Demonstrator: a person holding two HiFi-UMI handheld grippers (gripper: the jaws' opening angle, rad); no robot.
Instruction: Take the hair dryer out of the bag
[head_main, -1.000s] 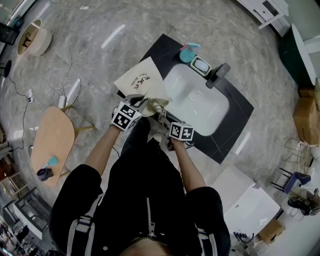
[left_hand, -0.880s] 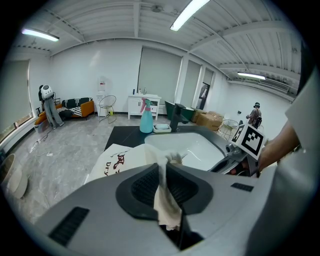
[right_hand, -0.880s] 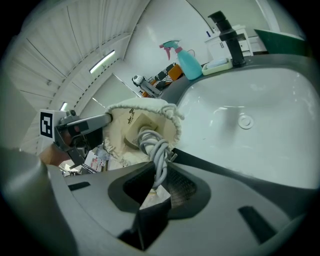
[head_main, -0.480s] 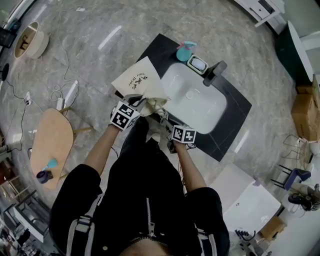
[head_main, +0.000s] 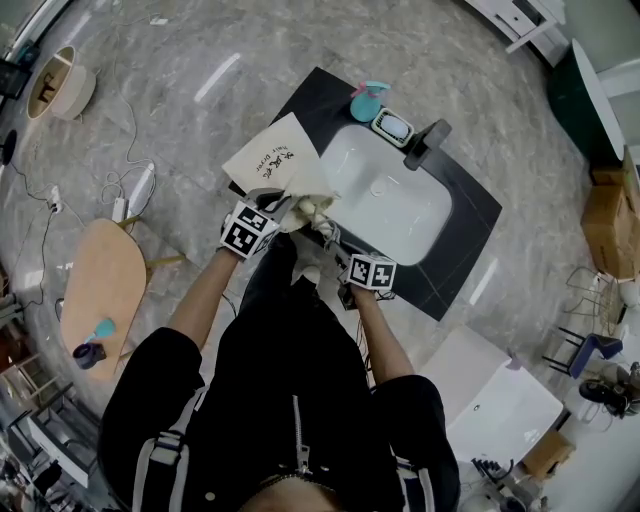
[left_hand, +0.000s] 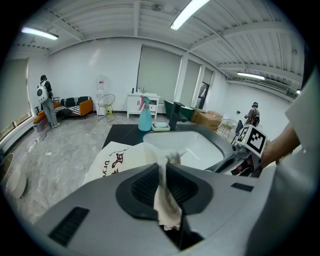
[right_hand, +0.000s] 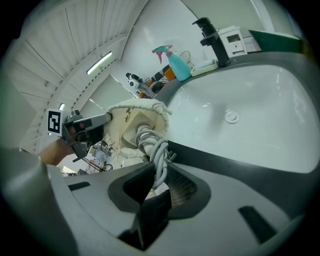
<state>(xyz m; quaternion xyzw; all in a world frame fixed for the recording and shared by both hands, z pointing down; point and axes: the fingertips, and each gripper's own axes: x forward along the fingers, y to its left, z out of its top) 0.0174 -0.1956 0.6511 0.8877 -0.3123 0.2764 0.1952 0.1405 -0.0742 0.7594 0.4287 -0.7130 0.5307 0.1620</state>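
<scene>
1. Two grips are in place. At the left, the left gripper (head_main: 283, 207) is pinched shut on a bunched fold of the cream cloth bag with dark lettering (head_main: 278, 160). The bag is spread over the left corner of the black counter (head_main: 478, 215).
2. At the bag's mouth, the hair dryer is judged to be mostly inside. Only its coiled pale grey cord (right_hand: 154, 145) and what seems to be a pale part of its body (right_hand: 131, 129) are exposed.
3. To the right, the right gripper (right_hand: 159, 177) is clamped on that cord, just beside the white oval basin (head_main: 395, 200).
4. The drawing-out step is judged to be in hand: the bag is anchored and the dryer is led by its cord. Next, the right gripper would need to be pulled away from the bag while the cloth is held firm. The cord may uncoil, so a grip on the body may be wanted.
5. The pinched cloth is shown plainly only in the left gripper view, and the cord and open mouth only in the right gripper view. The bag's whole spread is given only by the head view, where both grips are too small to read.
</scene>
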